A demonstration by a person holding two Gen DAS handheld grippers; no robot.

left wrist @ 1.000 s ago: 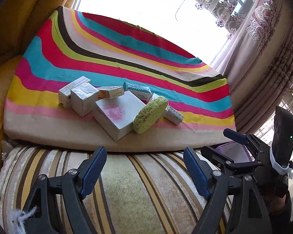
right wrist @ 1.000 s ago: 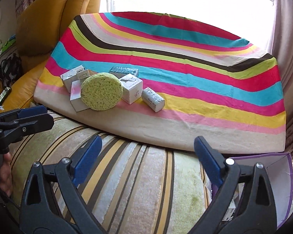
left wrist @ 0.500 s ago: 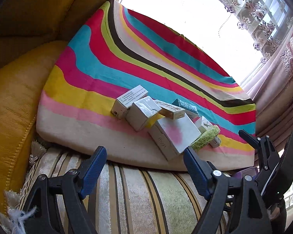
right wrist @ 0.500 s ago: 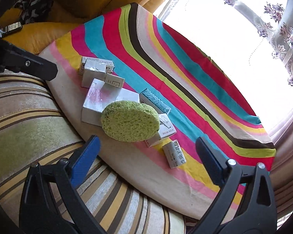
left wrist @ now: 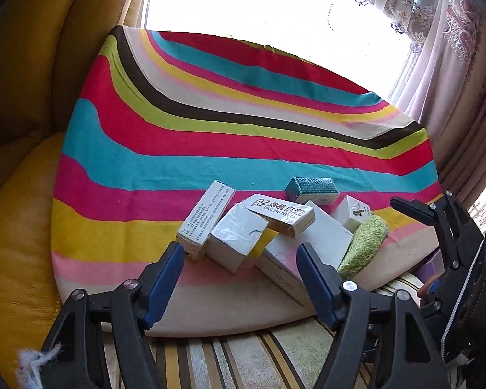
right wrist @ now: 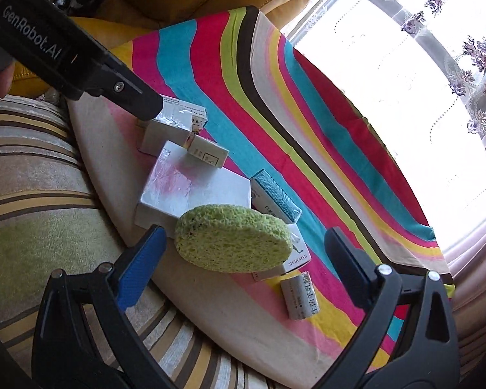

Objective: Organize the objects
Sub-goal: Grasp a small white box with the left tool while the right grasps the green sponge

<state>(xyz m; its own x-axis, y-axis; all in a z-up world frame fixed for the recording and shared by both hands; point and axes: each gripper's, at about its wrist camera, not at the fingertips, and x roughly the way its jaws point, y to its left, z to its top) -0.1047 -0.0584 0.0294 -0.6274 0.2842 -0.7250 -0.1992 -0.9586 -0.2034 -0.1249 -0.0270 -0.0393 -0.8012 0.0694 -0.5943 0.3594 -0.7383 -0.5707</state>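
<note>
Both claws hang released, the left claw (left wrist: 236,275) and right claw (right wrist: 243,253) grasping nothing. The boxes (left wrist: 236,243) and green sponge (right wrist: 231,243) lie heaped near the striped cushion's (left wrist: 210,149) front edge, probably awaiting sorting.

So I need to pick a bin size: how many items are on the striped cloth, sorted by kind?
White boxes: 6
Teal box: 1
Green sponge: 1
Total: 8

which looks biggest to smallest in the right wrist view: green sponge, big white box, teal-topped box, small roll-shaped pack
1. big white box
2. green sponge, close behind, though it sits nearer the camera
3. teal-topped box
4. small roll-shaped pack
</note>
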